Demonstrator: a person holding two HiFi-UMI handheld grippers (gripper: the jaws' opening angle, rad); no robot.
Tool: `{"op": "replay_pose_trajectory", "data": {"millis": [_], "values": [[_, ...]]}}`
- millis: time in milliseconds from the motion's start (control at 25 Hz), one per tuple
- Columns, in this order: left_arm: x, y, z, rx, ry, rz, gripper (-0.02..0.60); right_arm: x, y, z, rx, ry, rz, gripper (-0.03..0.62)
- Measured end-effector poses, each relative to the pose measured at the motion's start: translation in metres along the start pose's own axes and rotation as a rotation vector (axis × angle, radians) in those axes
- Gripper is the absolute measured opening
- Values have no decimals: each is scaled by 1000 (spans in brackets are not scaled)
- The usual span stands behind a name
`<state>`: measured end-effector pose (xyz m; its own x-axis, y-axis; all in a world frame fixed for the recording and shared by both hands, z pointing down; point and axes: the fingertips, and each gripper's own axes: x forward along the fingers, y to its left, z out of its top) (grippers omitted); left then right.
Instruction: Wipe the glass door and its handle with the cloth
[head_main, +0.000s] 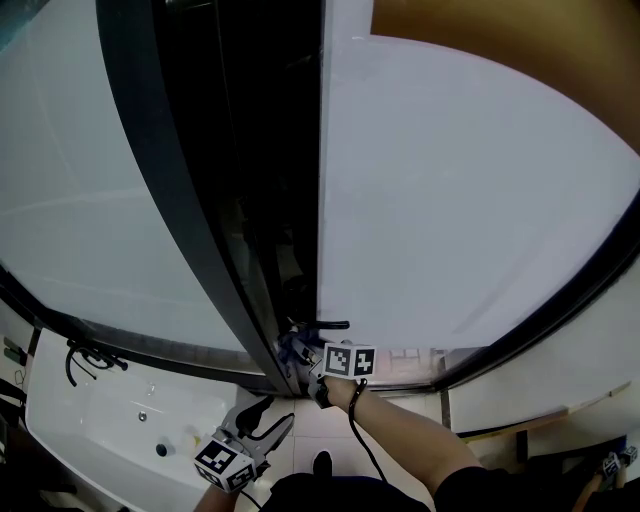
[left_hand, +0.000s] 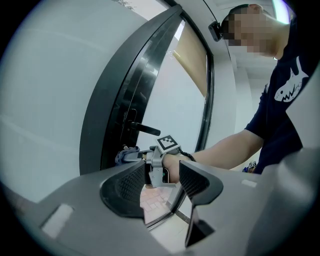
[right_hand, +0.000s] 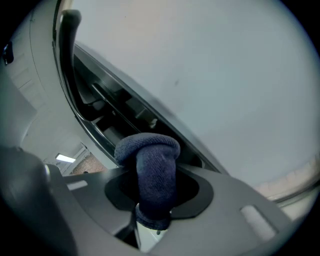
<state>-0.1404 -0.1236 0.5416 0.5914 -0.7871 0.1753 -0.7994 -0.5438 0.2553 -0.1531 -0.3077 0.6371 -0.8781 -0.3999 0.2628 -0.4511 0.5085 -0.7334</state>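
Left claw (head_main: 270, 418): jaws apart, nothing between them. Position: below the door handle (head_main: 328, 325) and to its left, clear of the door. Right claw (right_hand: 155, 197): jaws clamped on the blue cloth (right_hand: 150, 160), which is rolled into a wad and protrudes past the jaw tips. Cloth location: just beneath the door handle, at the dark edge of the door leaf; contact with that edge cannot be confirmed. Frosted glass door (head_main: 460, 200): panel extends to the right of the door handle and above it.
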Motion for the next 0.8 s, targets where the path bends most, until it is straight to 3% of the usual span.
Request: {"op": "replay_pose_trajectory", "data": {"millis": [160, 520, 800], "values": [[1, -1, -1, -3, -7, -9, 210, -6, -10, 8, -125, 9, -42, 126], [9, -8, 4, 6, -11, -38, 210, -28, -9, 32, -30, -87, -28, 125], [13, -15, 7, 21, -10, -55, 210, -53, -17, 45, -19, -121, -32, 126]]}}
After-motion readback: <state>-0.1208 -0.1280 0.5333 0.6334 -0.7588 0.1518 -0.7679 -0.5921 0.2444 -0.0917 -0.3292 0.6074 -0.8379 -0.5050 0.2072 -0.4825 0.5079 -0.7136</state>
